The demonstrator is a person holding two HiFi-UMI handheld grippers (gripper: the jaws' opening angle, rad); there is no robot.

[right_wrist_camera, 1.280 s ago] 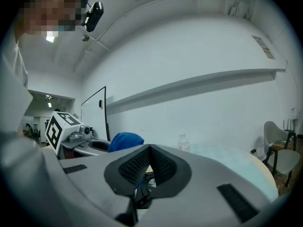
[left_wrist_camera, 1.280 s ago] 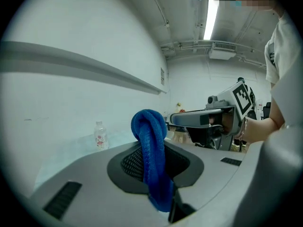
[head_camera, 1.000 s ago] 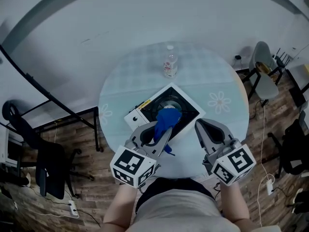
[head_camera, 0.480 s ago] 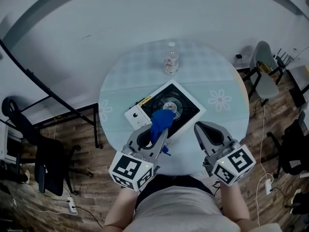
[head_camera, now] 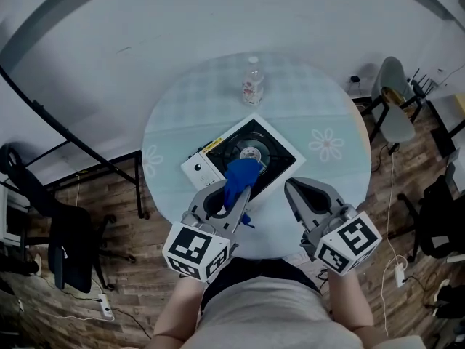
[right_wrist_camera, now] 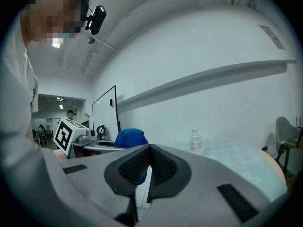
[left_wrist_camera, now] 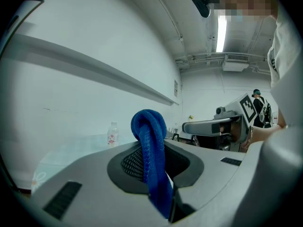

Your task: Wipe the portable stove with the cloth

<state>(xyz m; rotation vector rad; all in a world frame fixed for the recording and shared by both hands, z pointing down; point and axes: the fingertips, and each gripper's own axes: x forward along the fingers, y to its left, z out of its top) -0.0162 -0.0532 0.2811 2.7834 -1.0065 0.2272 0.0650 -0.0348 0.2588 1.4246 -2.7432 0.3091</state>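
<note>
1. The left gripper (head_camera: 236, 195) has its jaws clamped on the blue cloth (left_wrist_camera: 149, 132). A folded loop of the cloth stands up between them.
2. The right gripper (head_camera: 294, 189) has its jaws pressed together with nothing between them.
3. In the head view the bunched end of the cloth lies over the near edge of the portable stove (head_camera: 278, 153), just beside the round burner (head_camera: 252, 152). Contact with the stove cannot be made out.
4. The right gripper hovers just off the stove's near right side.
5. The stove sits askew on the round tabletop (head_camera: 323, 111).
6. A clear bottle (head_camera: 251, 87) stands upright beyond the stove.
</note>
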